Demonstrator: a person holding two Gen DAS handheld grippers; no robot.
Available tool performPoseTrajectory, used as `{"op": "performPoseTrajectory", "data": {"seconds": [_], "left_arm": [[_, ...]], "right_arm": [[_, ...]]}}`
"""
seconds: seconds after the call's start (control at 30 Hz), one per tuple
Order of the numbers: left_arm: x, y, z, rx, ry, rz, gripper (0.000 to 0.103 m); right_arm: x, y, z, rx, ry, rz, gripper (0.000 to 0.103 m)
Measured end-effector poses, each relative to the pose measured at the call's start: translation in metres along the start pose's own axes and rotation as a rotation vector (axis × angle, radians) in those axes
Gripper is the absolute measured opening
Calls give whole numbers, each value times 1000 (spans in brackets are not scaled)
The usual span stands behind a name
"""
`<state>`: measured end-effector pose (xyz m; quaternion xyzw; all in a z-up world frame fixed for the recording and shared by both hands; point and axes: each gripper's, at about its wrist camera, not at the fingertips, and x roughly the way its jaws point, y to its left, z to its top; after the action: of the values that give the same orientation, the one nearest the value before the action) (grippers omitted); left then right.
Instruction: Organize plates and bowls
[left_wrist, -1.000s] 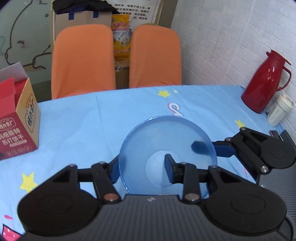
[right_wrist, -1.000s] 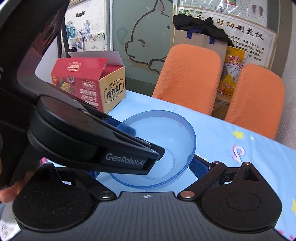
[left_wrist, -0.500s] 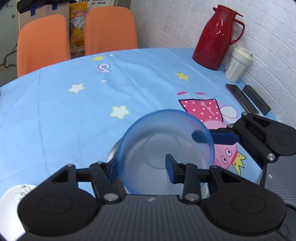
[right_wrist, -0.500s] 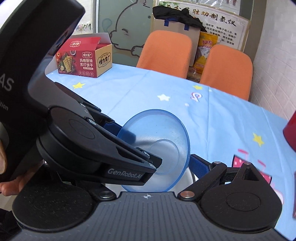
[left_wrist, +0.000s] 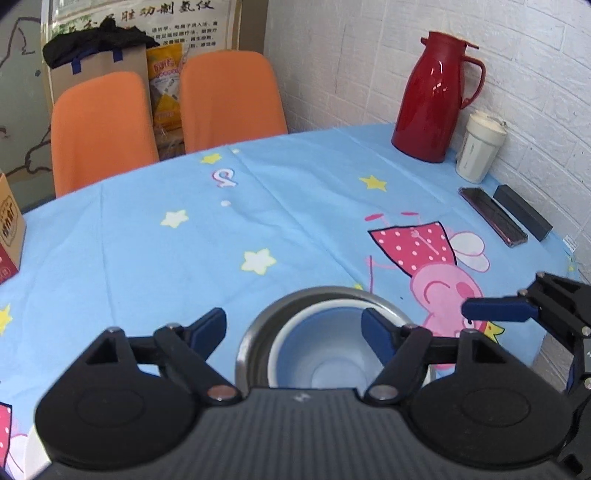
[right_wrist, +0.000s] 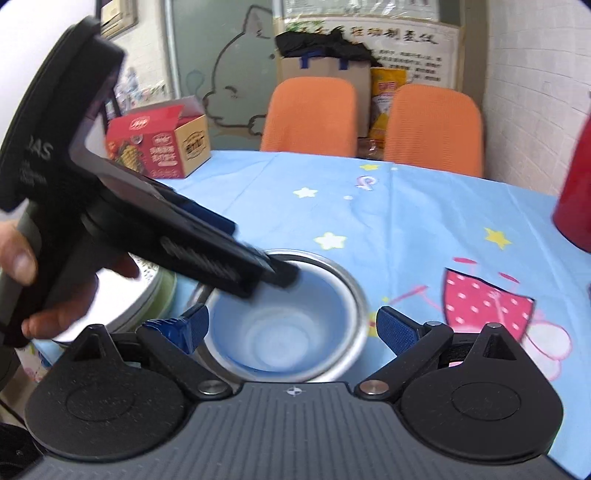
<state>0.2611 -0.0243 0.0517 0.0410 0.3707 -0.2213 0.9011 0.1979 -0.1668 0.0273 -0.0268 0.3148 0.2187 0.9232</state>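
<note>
left hand-held gripper (left_wrist: 293, 328): jaws spread wide, nothing between the pads, hanging just above the bowls; blue pads sit off either side of the steel rim, no contact visible.
right hand-held gripper (right_wrist: 291, 326): also spread wide, holding nothing; pads flank the steel bowl on both sides, apart from it. In the left wrist view only 1 of its blue fingers (left_wrist: 496, 309) shows, at the right edge.
person's hand (right_wrist: 40, 280): wrapped around the left unit's handle, seen at the left of the right wrist view.
blue bowl (left_wrist: 325, 350): translucent, upright, nested inside the steel bowl, free of both grippers.
steel bowl (left_wrist: 258, 332): on the surface at the near edge, rim showing all around the blue one.
white plate (right_wrist: 147, 295): just left of the steel bowl, mostly hidden behind the left unit; greenish edge visible.
surface (left_wrist: 295, 221): blue cloth with stars and a pink cartoon pig print.
red thermos jug (left_wrist: 432, 99): far right corner, by the white brick wall.
white lidded cup (left_wrist: 480, 151): just right of the jug.
phone (left_wrist: 493, 216) and dark slim box (left_wrist: 522, 212): side by side, near the right edge.
red snack carton (right_wrist: 159, 147): far left of the surface, flap up.
2 orange chairs (left_wrist: 166, 114): behind the far edge.
</note>
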Motion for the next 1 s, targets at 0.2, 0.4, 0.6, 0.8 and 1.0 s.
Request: {"op": "performPoseTrajectory", "data": {"seconds": [0.2,0.4,0.6,0.8,1.0], "left_arm": [[-6,4,1,-5,-22,26,75],[6,6,-13,-9,32,37,75],[21,10,-18,-13,68,36,75],[39,14,-18,-15,105,23,75],[60,15,-22,7,150,16,75]], "right_arm": [[-17,-20,-24,185,-53,-19,85],[-12,-30,-43,328,-63,-5,86],[6,-37,-39,369,-29,-33,86],[31,-33,-28,340,-4,-68,86],[55,-26,-30,295,48,-103,86]]}}
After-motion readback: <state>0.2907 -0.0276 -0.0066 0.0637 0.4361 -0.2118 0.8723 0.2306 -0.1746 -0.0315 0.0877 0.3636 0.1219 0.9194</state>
